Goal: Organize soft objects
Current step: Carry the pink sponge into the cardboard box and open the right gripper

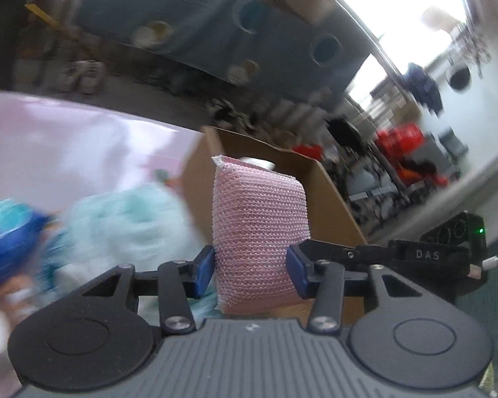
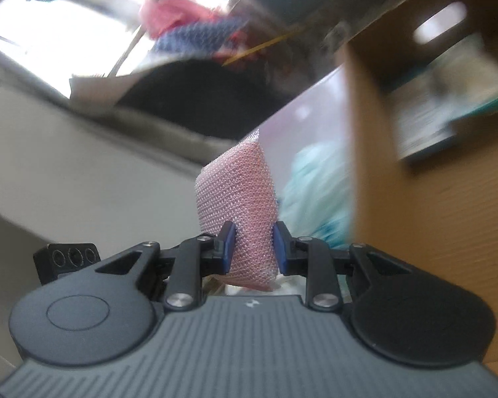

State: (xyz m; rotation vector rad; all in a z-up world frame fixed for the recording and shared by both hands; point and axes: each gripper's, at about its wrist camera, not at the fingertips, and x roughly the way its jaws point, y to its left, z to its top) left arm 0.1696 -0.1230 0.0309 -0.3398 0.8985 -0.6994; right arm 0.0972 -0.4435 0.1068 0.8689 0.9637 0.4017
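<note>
left claw (image 1: 254, 270) grips pink mesh sponge (image 1: 259, 232) | right claw (image 2: 254, 248) grips pink-red sponge (image 2: 242, 205) | surroundings motion-blurred

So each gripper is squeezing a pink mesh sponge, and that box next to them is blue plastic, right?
Not quite. The box is brown cardboard, as the left wrist view shows. The rest holds: the left gripper and the right gripper are each shut on a pink sponge.
</note>
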